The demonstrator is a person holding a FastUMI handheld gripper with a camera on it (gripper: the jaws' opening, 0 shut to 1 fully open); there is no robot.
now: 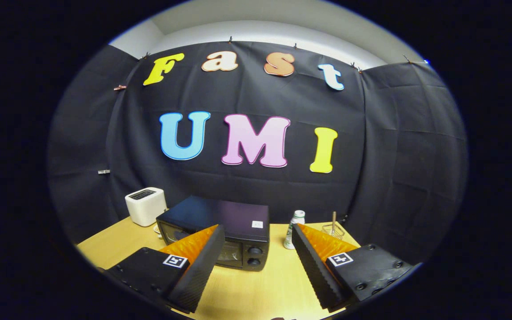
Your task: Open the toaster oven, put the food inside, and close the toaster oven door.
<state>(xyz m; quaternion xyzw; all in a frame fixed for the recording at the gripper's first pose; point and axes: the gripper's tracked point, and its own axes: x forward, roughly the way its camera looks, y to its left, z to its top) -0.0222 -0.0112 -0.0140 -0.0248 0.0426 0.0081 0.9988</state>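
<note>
The wooden worktop [247, 293] carries everything here, and the largest thing on it is the black toaster oven [220, 231], standing toward the far edge with its door closed and two knobs at its front right corner. Behind its left side, near the far left corner of the worktop, stands a white toaster [146, 205]. Right of the oven, along the far edge, is a small white bottle [294, 229], and beyond that a little wire holder [334, 229] with a stick in it. The gripper [254, 266] hangs above the near part of the worktop, its two fingers spread wide apart with nothing between them; the left finger's tip overlaps the oven's front in this view. The door handle cannot be made out, and no food can be made out on the worktop. The likely risk is approaching off-centre: a finger could catch a knob instead of the door, or shove the oven back toward the toaster.
</note>
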